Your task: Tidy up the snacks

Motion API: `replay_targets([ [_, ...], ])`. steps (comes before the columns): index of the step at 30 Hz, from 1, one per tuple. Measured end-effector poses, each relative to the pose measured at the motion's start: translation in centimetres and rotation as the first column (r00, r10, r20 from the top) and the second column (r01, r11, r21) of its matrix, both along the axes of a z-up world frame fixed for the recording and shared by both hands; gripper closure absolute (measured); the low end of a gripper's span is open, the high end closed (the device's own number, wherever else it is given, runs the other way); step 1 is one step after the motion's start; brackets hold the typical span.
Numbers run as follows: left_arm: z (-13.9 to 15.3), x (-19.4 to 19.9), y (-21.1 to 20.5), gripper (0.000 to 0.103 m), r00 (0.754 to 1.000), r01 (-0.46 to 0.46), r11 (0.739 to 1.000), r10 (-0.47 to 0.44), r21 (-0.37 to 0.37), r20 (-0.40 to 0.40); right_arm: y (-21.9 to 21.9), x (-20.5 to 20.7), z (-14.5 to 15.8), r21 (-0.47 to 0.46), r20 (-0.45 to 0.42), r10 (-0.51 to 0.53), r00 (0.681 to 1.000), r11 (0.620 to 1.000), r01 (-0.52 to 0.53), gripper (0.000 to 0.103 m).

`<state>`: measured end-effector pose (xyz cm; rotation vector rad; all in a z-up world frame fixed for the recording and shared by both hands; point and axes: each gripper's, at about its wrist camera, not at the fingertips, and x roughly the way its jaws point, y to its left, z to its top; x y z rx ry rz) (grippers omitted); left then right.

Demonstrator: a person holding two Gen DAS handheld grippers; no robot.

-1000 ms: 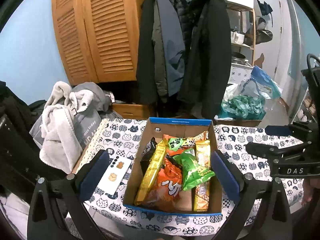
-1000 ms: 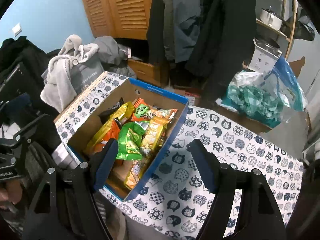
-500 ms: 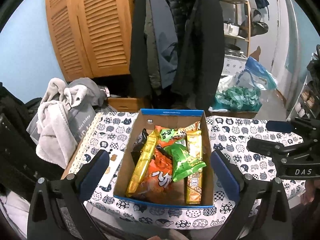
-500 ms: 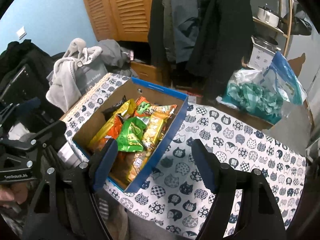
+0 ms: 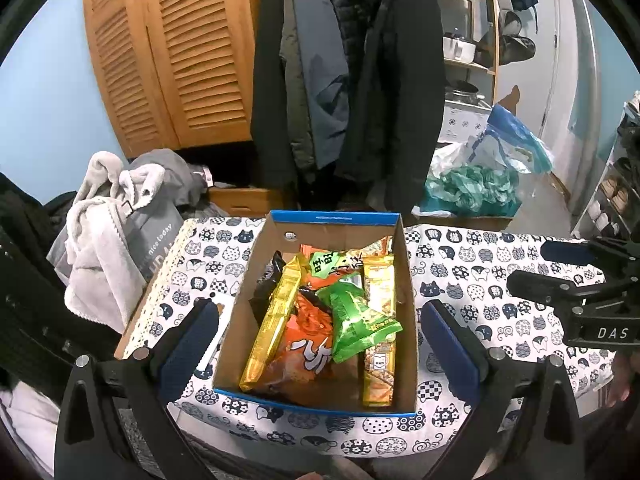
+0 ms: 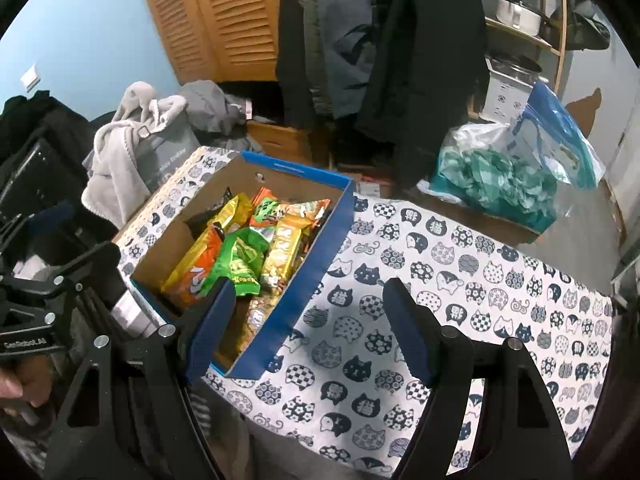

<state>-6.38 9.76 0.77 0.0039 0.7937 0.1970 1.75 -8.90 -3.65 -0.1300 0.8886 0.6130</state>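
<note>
A blue-rimmed cardboard box (image 5: pixel 334 218) (image 6: pixel 320 264) stands on the cat-print tablecloth (image 5: pixel 460 264) (image 6: pixel 440 280). Inside lie a green bag (image 5: pixel 356 316) (image 6: pixel 240 256), an orange bag (image 5: pixel 308 344) (image 6: pixel 192 268), a long yellow packet (image 5: pixel 276 320), a second long packet (image 5: pixel 378 320) (image 6: pixel 280 256) and a dark one at the back. My left gripper (image 5: pixel 320 344) hangs open above the box, its fingers either side. My right gripper (image 6: pixel 308 332) is open and empty over the box's right wall; the left wrist view shows it right of the box (image 5: pixel 580 280).
A heap of grey clothes (image 5: pixel 108 232) lies against the table's left end. Dark coats (image 5: pixel 348 80) hang behind the box, beside louvred wooden doors (image 5: pixel 172 60). A plastic bag of teal stuff (image 5: pixel 472 188) sits on the floor at the back right.
Both grippers have drifted a little over the table, so the box sits slightly higher in the left wrist view. The jaws stand as wide as before and no snack has moved.
</note>
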Motion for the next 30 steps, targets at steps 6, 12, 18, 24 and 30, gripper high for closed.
replay_targets([
  [6,-0.3,0.5,-0.4,0.001,1.000,0.009,1.000,-0.009,0.001,-0.020,-0.3,0.3,-0.4,-0.007,-0.003,-0.001,1.000,1.000,0.001,0.028],
  [12,-0.7,0.9,-0.6,0.001,1.000,0.008,1.000,-0.008,-0.007,-0.030,-0.6,0.6,-0.7,-0.005,-0.017,-0.005,1.000,1.000,0.005,0.028],
  [18,-1.2,1.4,-0.8,0.001,0.999,0.013,1.000,-0.014,-0.007,-0.044,-0.7,0.7,-1.1,-0.009,-0.024,-0.007,1.000,1.000,0.007,0.028],
  [24,-1.7,2.0,-1.0,0.001,0.998,0.027,1.000,-0.028,-0.011,-0.054,-1.1,1.2,-1.7,-0.012,-0.041,-0.026,0.999,1.000,0.025,0.028],
  [30,-1.9,2.2,-1.4,0.001,0.998,0.037,0.999,-0.037,-0.009,-0.052,-1.7,1.7,-2.3,-0.015,-0.057,-0.035,0.998,0.999,0.034,0.028],
])
